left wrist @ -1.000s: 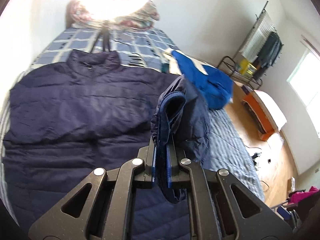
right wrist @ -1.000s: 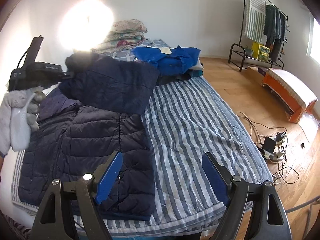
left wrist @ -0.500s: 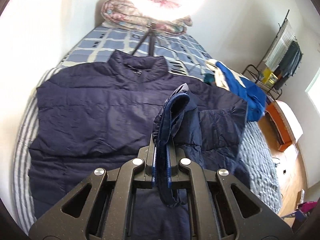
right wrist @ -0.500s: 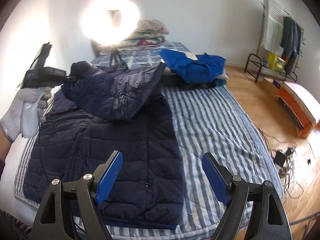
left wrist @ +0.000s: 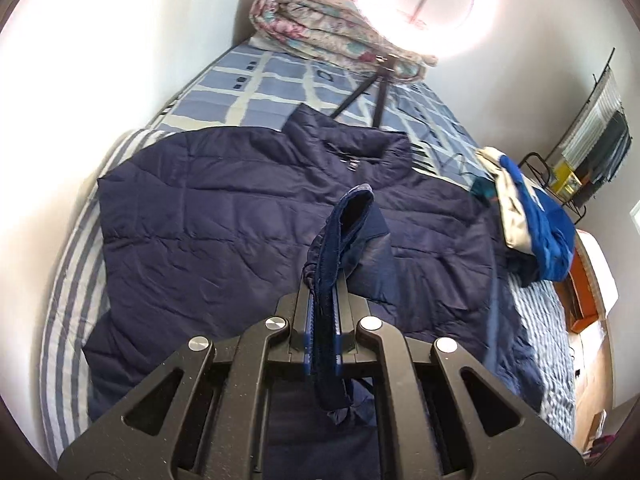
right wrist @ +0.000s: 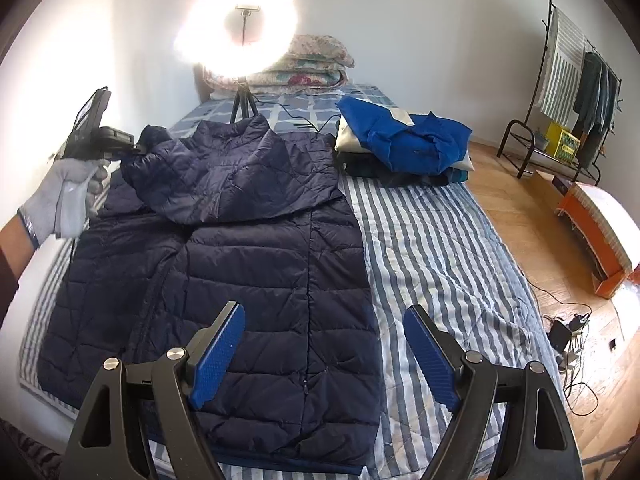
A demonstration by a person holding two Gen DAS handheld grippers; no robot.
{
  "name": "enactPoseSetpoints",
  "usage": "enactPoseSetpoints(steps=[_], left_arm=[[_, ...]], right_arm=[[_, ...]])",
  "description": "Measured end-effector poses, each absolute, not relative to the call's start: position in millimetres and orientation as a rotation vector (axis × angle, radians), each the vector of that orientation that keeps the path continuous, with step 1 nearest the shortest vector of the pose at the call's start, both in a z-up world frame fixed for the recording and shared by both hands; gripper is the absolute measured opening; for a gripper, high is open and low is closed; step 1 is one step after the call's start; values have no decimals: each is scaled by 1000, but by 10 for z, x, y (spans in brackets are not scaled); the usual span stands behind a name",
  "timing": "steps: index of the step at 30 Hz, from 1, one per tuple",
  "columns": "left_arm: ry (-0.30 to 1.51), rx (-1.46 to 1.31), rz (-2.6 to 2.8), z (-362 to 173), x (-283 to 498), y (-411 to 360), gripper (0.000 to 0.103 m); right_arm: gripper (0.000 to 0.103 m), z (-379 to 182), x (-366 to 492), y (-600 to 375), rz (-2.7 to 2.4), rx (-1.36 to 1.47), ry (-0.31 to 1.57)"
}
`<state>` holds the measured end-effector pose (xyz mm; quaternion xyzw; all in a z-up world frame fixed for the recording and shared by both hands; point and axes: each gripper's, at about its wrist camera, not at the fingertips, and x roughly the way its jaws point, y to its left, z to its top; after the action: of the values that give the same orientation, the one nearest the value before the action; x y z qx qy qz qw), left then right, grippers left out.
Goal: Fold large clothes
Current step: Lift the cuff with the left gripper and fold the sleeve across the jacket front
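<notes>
A: How is the left gripper (left wrist: 323, 332) seen?

B: It is seen clamped tight on the sleeve cuff (left wrist: 340, 240) of the navy puffer jacket (left wrist: 224, 232). The ribbed cuff is pinched between the blue pads, with the fabric standing up above them and a fold hanging below. In the right wrist view the same gripper (right wrist: 134, 147) is found at the far left, raised above the jacket's left side and held by a grey-gloved hand (right wrist: 68, 196).

A: And the right gripper (right wrist: 324, 354)?

B: Its jaws are spread wide and nothing is held between them. It is poised over the lower hem area of the jacket (right wrist: 248, 300), near the foot of the bed.

A: Where is the jacket laid?

B: It is spread flat, collar toward the headboard, on the striped bedspread (right wrist: 432, 248). The gripped sleeve (right wrist: 240, 176) has been drawn across the chest, so that it lies folded diagonally over the upper body of the garment, its cuff end lifted off the surface.

A: What else is shown around it?

B: A pile of folded clothes topped by a bright blue garment (right wrist: 408, 140) is placed just beside the jacket's right shoulder. A lit ring light (right wrist: 238, 34) on a tripod is stood on the bed behind the collar, with a rolled floral quilt (right wrist: 312, 64) behind it. A clothes rack (right wrist: 576, 80) and an orange bench (right wrist: 596, 216) are seen on the wooden floor, well apart from the bed.
</notes>
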<state>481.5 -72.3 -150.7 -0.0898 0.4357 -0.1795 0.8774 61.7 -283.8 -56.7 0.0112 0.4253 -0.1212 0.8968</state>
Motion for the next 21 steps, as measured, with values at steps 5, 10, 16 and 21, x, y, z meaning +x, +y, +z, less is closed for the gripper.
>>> enactPoseSetpoints(steps=[5, 10, 16, 21], left_arm=[[900, -205, -331, -1664, 5063, -502, 5], [908, -245, -294, -1950, 5282, -286, 5], [942, -262, -268, -2299, 5450, -211, 5], [967, -274, -222, -2489, 5492, -150, 6]], right_arm=[[84, -636, 641, -2828, -241, 16, 908], [84, -678, 656, -2838, -223, 39, 927], [84, -743, 711, -2849, -242, 34, 948], [84, -772, 740, -2840, -233, 43, 956]])
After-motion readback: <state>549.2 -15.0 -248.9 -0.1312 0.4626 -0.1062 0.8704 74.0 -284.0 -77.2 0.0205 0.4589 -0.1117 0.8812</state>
